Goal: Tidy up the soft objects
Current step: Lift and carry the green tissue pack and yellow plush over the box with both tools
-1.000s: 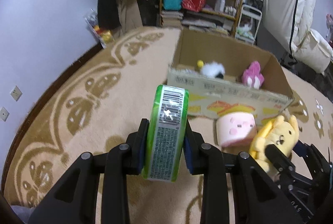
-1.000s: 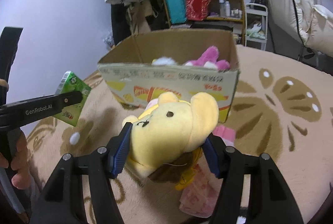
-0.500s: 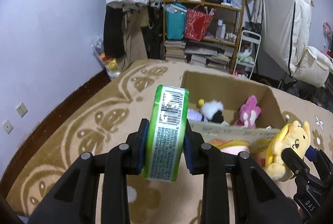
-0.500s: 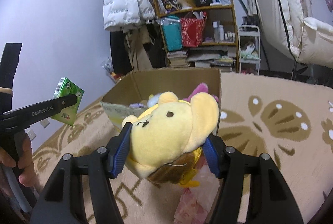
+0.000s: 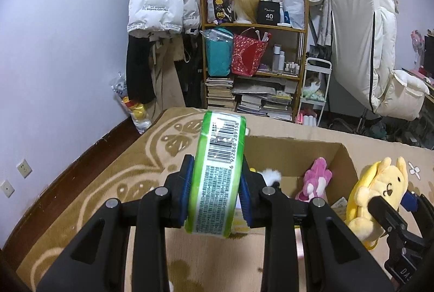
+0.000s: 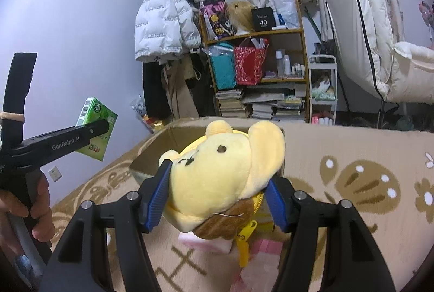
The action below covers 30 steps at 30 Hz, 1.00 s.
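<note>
My left gripper point(image 5: 217, 191) is shut on a green tissue pack point(image 5: 218, 170) with a barcode, held on edge above the carpet. The same pack point(image 6: 95, 126) and left gripper show at the left of the right wrist view, with a hand on the handle. My right gripper point(image 6: 218, 194) is shut on a yellow plush dog point(image 6: 225, 175), also seen at the right of the left wrist view as the plush dog point(image 5: 379, 191). An open cardboard box point(image 5: 298, 153) lies ahead, holding a pink plush point(image 5: 316, 178) and a white fluffy toy point(image 5: 270, 174).
A pink soft item point(image 6: 260, 248) lies on the patterned beige carpet point(image 5: 122, 172) under the yellow plush. A wooden shelf point(image 5: 255, 67) with bags and books, hanging coats point(image 5: 160, 2) and a white trolley point(image 5: 314, 91) stand along the far wall.
Both grippers rose with their loads and tilted up, so the box dropped lower in both views and its inside shows more. Neither grip changed.
</note>
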Each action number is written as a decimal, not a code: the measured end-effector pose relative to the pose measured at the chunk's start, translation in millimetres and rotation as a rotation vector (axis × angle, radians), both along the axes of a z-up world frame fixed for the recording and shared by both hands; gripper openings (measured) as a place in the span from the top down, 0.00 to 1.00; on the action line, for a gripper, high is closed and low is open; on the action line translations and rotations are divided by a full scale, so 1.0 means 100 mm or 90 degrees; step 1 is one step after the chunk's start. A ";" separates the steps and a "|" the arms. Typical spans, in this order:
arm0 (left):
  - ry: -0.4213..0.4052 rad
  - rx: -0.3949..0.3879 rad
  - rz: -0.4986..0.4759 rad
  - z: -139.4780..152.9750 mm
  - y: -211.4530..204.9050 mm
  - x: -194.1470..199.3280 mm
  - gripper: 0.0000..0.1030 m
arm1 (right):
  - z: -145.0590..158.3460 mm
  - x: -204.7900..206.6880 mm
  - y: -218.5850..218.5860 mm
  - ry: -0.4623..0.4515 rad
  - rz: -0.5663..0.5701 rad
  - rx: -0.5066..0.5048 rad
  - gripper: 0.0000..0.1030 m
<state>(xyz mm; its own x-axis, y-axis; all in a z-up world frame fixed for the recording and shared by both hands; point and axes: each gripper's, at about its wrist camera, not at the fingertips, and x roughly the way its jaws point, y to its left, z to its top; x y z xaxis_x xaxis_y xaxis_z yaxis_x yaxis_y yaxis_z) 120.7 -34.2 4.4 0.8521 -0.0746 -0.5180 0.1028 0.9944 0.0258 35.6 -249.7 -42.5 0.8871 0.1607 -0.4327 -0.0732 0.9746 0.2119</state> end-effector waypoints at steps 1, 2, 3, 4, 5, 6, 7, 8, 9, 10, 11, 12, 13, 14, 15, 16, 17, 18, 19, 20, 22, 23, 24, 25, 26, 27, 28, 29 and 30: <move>-0.003 0.004 -0.002 0.02 -0.02 0.02 0.72 | 0.03 0.03 0.00 -0.006 -0.002 -0.001 0.34; -0.006 0.007 -0.001 0.03 -0.03 0.03 0.72 | 0.04 0.05 -0.01 -0.009 -0.003 -0.002 0.34; -0.008 0.009 -0.003 0.04 -0.05 0.05 0.72 | 0.06 0.07 -0.01 -0.010 -0.003 -0.003 0.34; -0.008 0.009 -0.006 0.04 -0.06 0.07 0.72 | 0.07 0.10 -0.02 -0.013 -0.004 -0.005 0.34; -0.009 0.008 -0.006 0.05 -0.06 0.08 0.72 | 0.07 0.12 -0.02 -0.015 -0.004 -0.007 0.34; -0.010 0.009 -0.006 0.05 -0.07 0.10 0.72 | 0.07 0.15 -0.02 -0.017 -0.006 -0.011 0.34; -0.011 0.011 -0.008 0.05 -0.08 0.12 0.72 | 0.08 0.17 -0.02 -0.018 -0.007 -0.014 0.34; -0.011 0.012 -0.008 0.05 -0.09 0.13 0.72 | 0.08 0.19 -0.02 -0.019 -0.007 -0.017 0.34; -0.012 0.015 -0.009 0.05 -0.10 0.15 0.72 | 0.08 0.21 -0.03 -0.019 -0.007 -0.019 0.34; -0.011 0.017 -0.011 0.05 -0.11 0.16 0.72 | 0.09 0.24 -0.03 -0.020 -0.006 -0.021 0.34; -0.012 0.021 -0.012 0.05 -0.13 0.18 0.72 | 0.10 0.28 -0.03 -0.022 -0.004 -0.023 0.34; -0.011 0.024 -0.014 0.05 -0.15 0.20 0.72 | 0.12 0.29 -0.03 -0.025 -0.004 -0.025 0.34; -0.009 0.024 -0.017 0.05 -0.16 0.22 0.72 | 0.13 0.32 -0.04 -0.026 -0.004 -0.025 0.33; -0.006 0.020 -0.019 0.05 -0.17 0.24 0.72 | 0.14 0.34 -0.04 -0.028 -0.004 -0.025 0.33; -0.002 0.010 -0.023 0.04 -0.17 0.26 0.72 | 0.14 0.34 -0.04 -0.030 -0.004 -0.024 0.33; -0.001 0.007 -0.024 0.04 -0.17 0.27 0.72 | 0.14 0.36 -0.05 -0.031 -0.003 -0.024 0.33; 0.000 0.008 -0.023 0.03 -0.18 0.28 0.72 | 0.14 0.38 -0.05 -0.032 -0.002 -0.024 0.33; -0.001 0.013 -0.023 0.02 -0.20 0.30 0.72 | 0.14 0.40 -0.05 -0.032 -0.001 -0.024 0.33; 0.000 0.018 -0.024 0.01 -0.22 0.31 0.72 | 0.14 0.41 -0.05 -0.032 -0.001 -0.025 0.33; 0.001 0.023 -0.025 0.00 -0.23 0.32 0.72 | 0.14 0.41 -0.05 -0.032 -0.002 -0.026 0.33; 0.007 0.028 -0.025 -0.04 -0.25 0.33 0.72 | 0.14 0.41 -0.05 -0.030 -0.004 -0.022 0.33; 0.008 0.029 -0.026 -0.04 -0.25 0.33 0.72 | 0.14 0.43 -0.05 -0.029 -0.004 -0.021 0.33; 0.009 0.032 -0.027 -0.06 -0.26 0.33 0.72 | 0.13 0.45 -0.06 -0.027 -0.004 -0.019 0.33; 0.009 0.033 -0.027 -0.07 -0.26 0.33 0.72 | 0.12 0.48 -0.06 -0.025 -0.004 -0.016 0.33; 0.011 0.033 -0.028 -0.08 -0.27 0.33 0.72 | 0.11 0.50 -0.07 -0.022 -0.004 -0.008 0.33; 0.012 0.030 -0.030 -0.08 -0.25 0.34 0.72 | 0.09 0.52 -0.08 -0.019 -0.003 0.000 0.32; 0.014 0.025 -0.032 -0.10 -0.25 0.36 0.72 | 0.07 0.54 -0.08 -0.015 -0.002 0.009 0.32; 0.017 0.022 -0.033 -0.11 -0.25 0.37 0.72 | 0.05 0.56 -0.09 -0.011 -0.001 0.013 0.32; 0.021 0.019 -0.033 -0.12 -0.25 0.39 0.72 | 0.03 0.57 -0.09 -0.008 -0.001 0.012 0.32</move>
<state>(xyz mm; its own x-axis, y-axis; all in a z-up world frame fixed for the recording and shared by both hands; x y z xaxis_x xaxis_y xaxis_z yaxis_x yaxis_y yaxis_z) 159.6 -58.8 -8.0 0.8303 -0.1026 -0.5478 0.1558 0.9864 0.0515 93.1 -258.2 -40.0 0.8927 0.1668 -0.4186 -0.0736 0.9705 0.2297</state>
